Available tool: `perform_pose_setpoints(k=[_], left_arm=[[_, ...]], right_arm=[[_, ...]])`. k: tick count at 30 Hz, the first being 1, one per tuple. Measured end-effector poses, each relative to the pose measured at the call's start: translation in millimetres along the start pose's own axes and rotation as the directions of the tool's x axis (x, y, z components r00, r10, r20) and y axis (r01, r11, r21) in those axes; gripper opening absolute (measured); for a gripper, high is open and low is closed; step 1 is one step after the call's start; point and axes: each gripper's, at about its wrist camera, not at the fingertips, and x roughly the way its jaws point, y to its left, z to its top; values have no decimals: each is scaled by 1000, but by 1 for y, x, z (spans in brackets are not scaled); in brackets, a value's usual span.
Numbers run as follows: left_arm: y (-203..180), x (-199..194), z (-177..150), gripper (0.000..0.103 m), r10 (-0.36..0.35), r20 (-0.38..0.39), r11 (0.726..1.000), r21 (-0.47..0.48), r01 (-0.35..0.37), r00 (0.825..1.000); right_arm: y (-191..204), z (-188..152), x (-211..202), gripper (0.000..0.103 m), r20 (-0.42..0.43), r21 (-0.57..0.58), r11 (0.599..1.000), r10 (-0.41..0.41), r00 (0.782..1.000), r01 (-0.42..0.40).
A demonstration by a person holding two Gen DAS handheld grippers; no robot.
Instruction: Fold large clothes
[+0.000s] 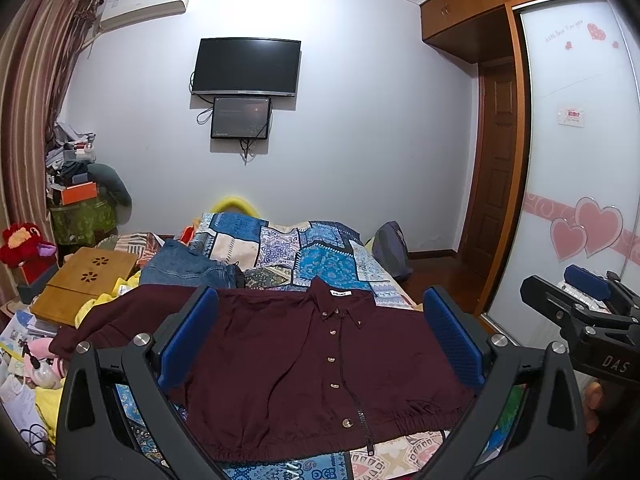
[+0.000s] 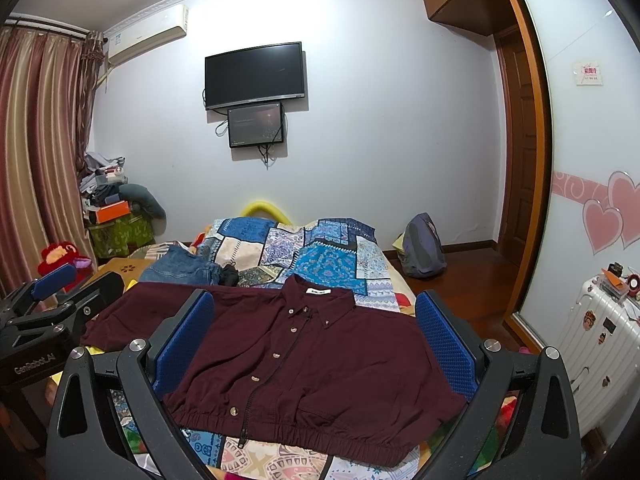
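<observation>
Because the maroon shirt [image 1: 304, 364] lies flat on the patchwork bedspread [image 1: 312, 256], collar far, elastic hem near, one sleeve trailing out left, its width runs left to right ahead of you; your left gripper [image 1: 320, 340] and right gripper [image 2: 316, 340] both hover spread wide, holding nothing. That left sleeve sits nearer your left gripper, so I'd judge it takes the first grasp.

Black-framed grippers [image 1: 320, 344]; blue dimpled pads [image 1: 452, 340]; silver screws

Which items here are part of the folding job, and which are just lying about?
Part of the job:
maroon shirt, spread flat, front up
patchwork bedspread under it
left gripper, open, empty
right gripper, open, empty

Lying about:
jeans behind the shirt
wooden lap desk
backpack on the floor
white suitcase
red plush toy
</observation>
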Motion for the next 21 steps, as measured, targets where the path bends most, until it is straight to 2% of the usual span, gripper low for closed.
perform_pose_setpoints(k=[21], left_arm=[[1, -1, 2, 103, 5, -1, 1000, -9, -5, 1000]], right_arm=[[4, -1, 2, 100, -5, -3, 1000, -1, 1000, 1]])
